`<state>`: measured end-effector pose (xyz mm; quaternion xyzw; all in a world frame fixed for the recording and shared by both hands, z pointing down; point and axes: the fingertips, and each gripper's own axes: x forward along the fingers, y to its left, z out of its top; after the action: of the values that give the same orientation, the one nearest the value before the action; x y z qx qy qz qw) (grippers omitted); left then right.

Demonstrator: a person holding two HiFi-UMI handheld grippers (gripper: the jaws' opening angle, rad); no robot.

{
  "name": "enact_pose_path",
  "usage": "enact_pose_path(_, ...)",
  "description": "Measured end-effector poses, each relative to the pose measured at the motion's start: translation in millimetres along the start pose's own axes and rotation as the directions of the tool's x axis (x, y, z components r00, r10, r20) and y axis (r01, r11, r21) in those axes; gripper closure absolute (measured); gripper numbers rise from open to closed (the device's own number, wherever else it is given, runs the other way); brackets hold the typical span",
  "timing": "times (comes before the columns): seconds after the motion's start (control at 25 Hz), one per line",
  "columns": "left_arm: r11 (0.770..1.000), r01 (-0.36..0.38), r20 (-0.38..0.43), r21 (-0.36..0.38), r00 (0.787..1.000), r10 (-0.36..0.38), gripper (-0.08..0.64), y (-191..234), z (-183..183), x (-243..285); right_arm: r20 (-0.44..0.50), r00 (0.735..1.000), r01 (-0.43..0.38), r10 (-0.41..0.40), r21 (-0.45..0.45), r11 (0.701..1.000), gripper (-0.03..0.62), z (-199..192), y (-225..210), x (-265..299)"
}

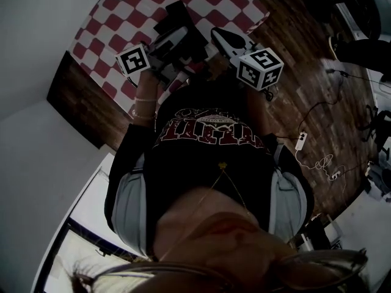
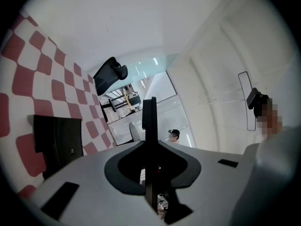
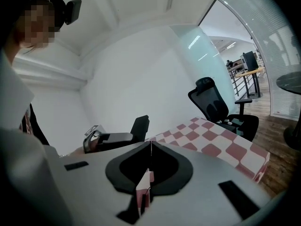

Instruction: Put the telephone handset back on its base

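In the head view the person's dark shirt (image 1: 211, 163) fills the lower centre. Just above it both grippers reach toward the upper edge. The left gripper (image 2: 149, 114) has its jaws pressed together with nothing between them, and the right gripper (image 3: 150, 149) is the same. Beyond them lies the red-and-white checkered table (image 1: 131, 8). The black telephone (image 1: 176, 16) rests on it near the gripper tips, not touched; handset and base cannot be told apart. A black office chair (image 3: 216, 107) stands behind the table.
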<state>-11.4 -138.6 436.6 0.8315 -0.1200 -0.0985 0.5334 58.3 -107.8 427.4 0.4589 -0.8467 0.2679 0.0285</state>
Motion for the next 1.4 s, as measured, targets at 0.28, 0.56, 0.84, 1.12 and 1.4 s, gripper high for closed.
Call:
enact_pose_path(0.28,1.000,-0.028,0.084,0.001,0.996,0.028,0.479,6.9,11.6,-20.6,-0.062,0.993,-0.100,0.097,-0.040,0.994,0.572,3.8,12.3,30.9)
enact_pose_path(0.56,0.997,-0.077,0.175,-0.002,0.982,0.076,0.479,13.3,18.3,-23.1,-0.108,0.976,-0.197,0.189,-0.066,0.978,0.572,13.5,5.3,48.5)
enact_pose_path(0.84,0.990,-0.140,0.298,-0.018,0.944,0.139,0.479,20.5,26.2,-15.7,-0.187,0.939,-0.310,0.287,-0.103,0.945,0.572,26.6,-7.6,62.1)
enact_pose_path(1.12,0.983,-0.182,0.359,-0.019,0.916,0.176,0.479,25.1,29.3,-9.7,-0.243,0.901,-0.393,0.358,-0.115,0.912,0.572,32.8,-14.9,72.3)
enact_pose_path(1.4,0.971,-0.238,0.387,-0.016,0.894,0.225,0.479,33.4,30.2,-17.6,-0.284,0.870,-0.447,0.403,-0.110,0.888,0.572,28.9,-14.5,79.1)
